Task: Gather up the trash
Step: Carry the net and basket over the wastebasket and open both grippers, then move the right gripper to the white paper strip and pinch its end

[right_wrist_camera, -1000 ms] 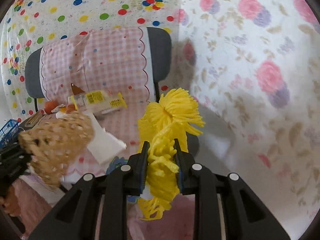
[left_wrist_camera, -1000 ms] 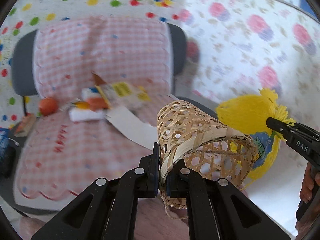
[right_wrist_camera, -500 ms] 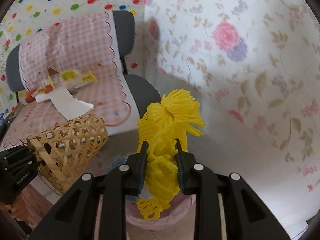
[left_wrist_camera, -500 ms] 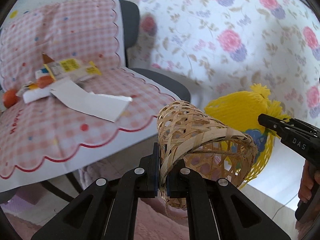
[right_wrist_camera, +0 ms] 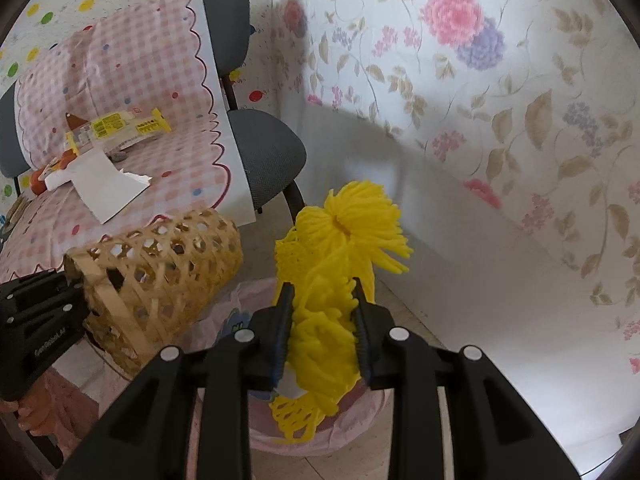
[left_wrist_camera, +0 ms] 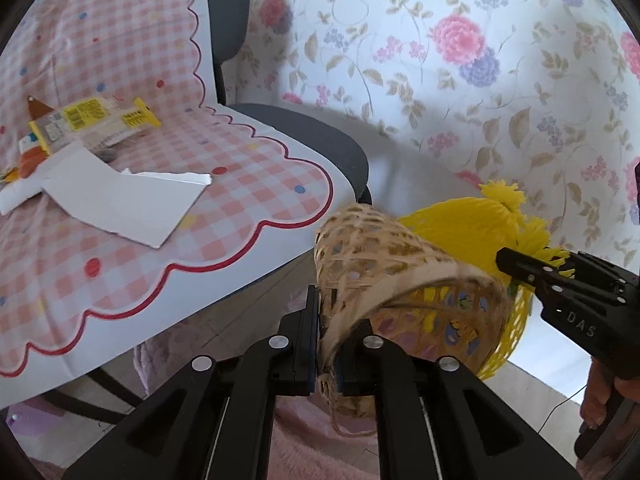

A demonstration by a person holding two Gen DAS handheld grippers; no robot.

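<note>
My left gripper (left_wrist_camera: pixel 328 320) holds a woven bamboo basket (left_wrist_camera: pixel 380 256) by its rim band, tipped on its side; the jaws are opening, with the band still between the pads. My right gripper (right_wrist_camera: pixel 322 312) pinches a yellow mesh net (right_wrist_camera: pixel 348 224) with a frayed tuft on top; its jaws are opening too, and the net fills the gap. Both hang over a pink-lined bin (right_wrist_camera: pixel 360 420). In the right wrist view the basket (right_wrist_camera: pixel 168 264) is just left of the net. The left wrist view has the net (left_wrist_camera: pixel 452 220) behind the basket.
A grey chair draped with a pink checked cloth (left_wrist_camera: pixel 120 280) stands to the left, carrying a white paper sheet (left_wrist_camera: pixel 120 204) and yellow wrappers (left_wrist_camera: pixel 92 120). A floral sheet (left_wrist_camera: pixel 460 80) covers the wall behind. A hand (left_wrist_camera: pixel 596 396) grips the right tool at the lower right.
Both grippers have sunk and swung right, away from the chair, which slid left in both views. The pink bin has come into view below. The right jaws stand a little wider around the net.
</note>
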